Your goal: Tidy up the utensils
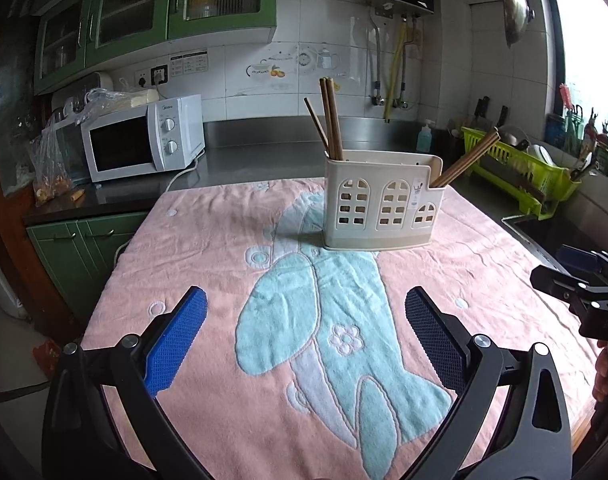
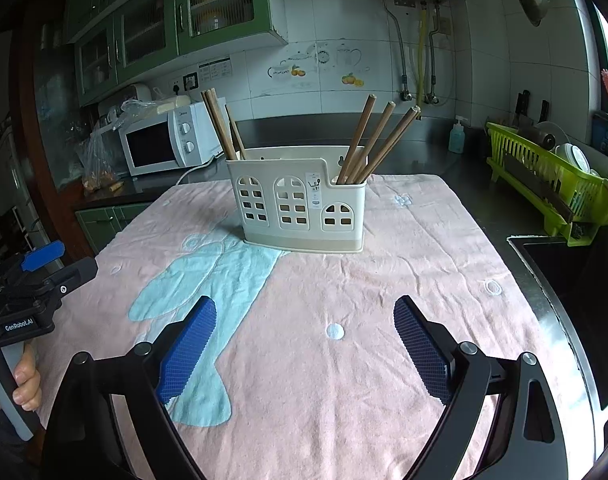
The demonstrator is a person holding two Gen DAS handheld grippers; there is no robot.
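A cream plastic utensil holder (image 1: pixel 379 208) (image 2: pixel 300 204) with arched cut-outs stands upright on the pink towel (image 1: pixel 208 248) (image 2: pixel 383 280). Brown wooden chopsticks (image 1: pixel 329 120) (image 2: pixel 220 124) lean in its left compartment. More wooden sticks (image 1: pixel 467 156) (image 2: pixel 377 140) lean in its right compartment. My left gripper (image 1: pixel 305 312) hangs open over the towel, well short of the holder, nothing between its blue pads. My right gripper (image 2: pixel 305 320) is open too, empty, low over the towel in front of the holder. Each gripper shows at the edge of the other's view.
A white microwave (image 1: pixel 144 140) (image 2: pixel 172 140) sits on the counter at the left. A lime dish rack (image 1: pixel 523 168) (image 2: pixel 555 188) with dishes stands at the right, beside a dark sink (image 2: pixel 555 264). A blue soap bottle (image 2: pixel 457 136) stands by the tiled wall. A hand (image 2: pixel 24 384) grips the left handle.
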